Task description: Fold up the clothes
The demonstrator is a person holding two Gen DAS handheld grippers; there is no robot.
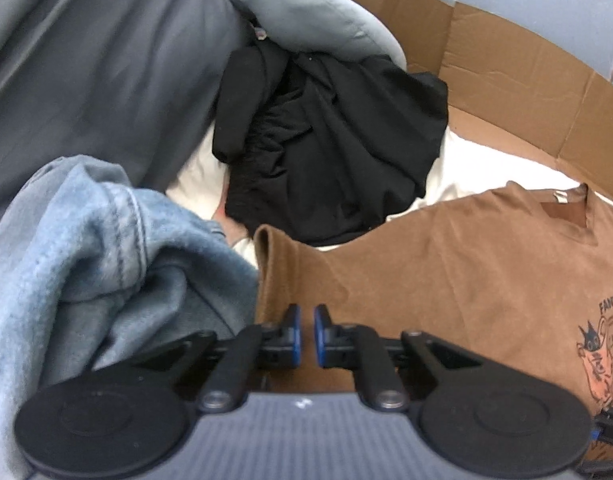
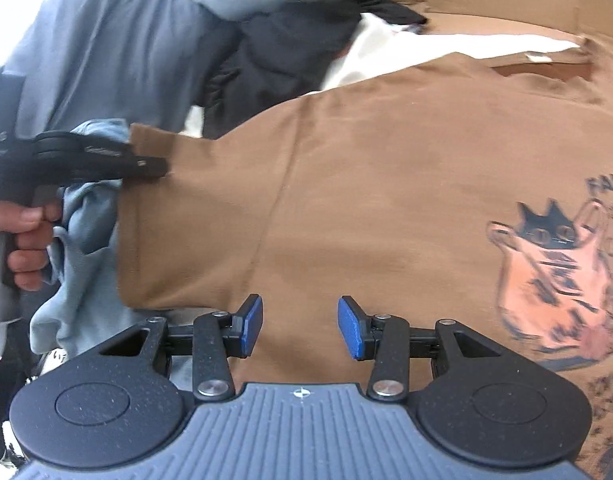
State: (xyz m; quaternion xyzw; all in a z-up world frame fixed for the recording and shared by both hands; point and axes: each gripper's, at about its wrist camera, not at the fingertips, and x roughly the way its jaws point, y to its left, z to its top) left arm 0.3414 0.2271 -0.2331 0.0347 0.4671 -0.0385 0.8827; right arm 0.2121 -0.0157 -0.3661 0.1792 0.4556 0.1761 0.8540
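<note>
The brown T-shirt (image 2: 346,184) lay flat (cat print up). At its sleeve edge the left gripper (image 1: 306,330) was nearly clenched, whether pinching cloth I cannot tell. The right gripper (image 2: 299,326) hovered released over its lower part.

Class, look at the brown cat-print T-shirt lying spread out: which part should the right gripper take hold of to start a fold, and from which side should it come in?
Probably the hem edge of the brown T-shirt just ahead of the right gripper, coming in low from that near side. The shirt lies flat, so only an edge offers a pinchable lip. The left gripper is already at the sleeve cuff.
</note>
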